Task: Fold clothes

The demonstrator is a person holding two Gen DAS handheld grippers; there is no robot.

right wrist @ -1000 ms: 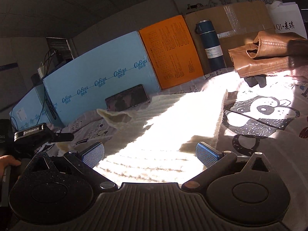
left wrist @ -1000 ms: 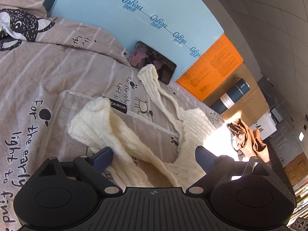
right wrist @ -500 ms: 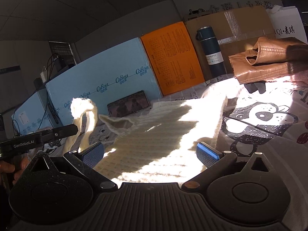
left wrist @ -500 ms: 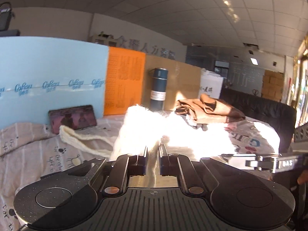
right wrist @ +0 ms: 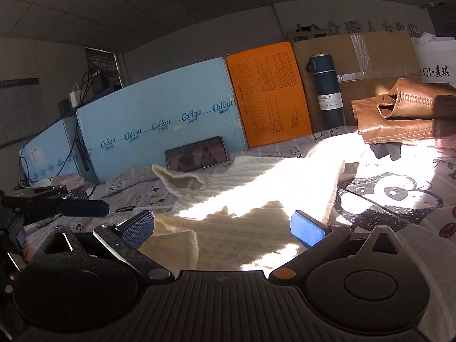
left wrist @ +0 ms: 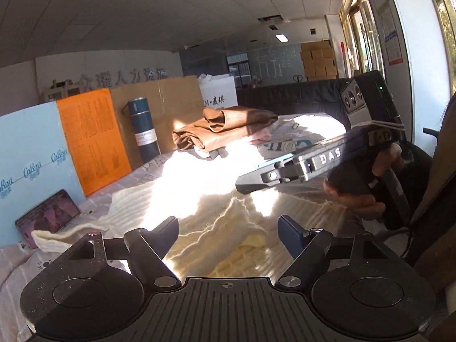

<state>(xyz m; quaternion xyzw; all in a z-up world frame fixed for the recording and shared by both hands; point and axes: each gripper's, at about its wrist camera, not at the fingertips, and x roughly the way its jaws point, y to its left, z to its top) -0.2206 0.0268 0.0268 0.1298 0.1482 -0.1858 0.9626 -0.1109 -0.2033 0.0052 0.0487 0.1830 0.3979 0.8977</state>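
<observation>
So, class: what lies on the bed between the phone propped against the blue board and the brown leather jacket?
In the right wrist view, the cream knit sweater spreads between the phone and the jacket.

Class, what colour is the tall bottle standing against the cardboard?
Dark teal-blue bottle with a white label, clearest in the right wrist view.

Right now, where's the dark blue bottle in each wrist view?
Left wrist: dark blue bottle upper left, upright against the cardboard, right of the orange panel.
Right wrist: bottle upper right, upright, again right of the orange panel.
Shared landmark: the orange panel.
</observation>
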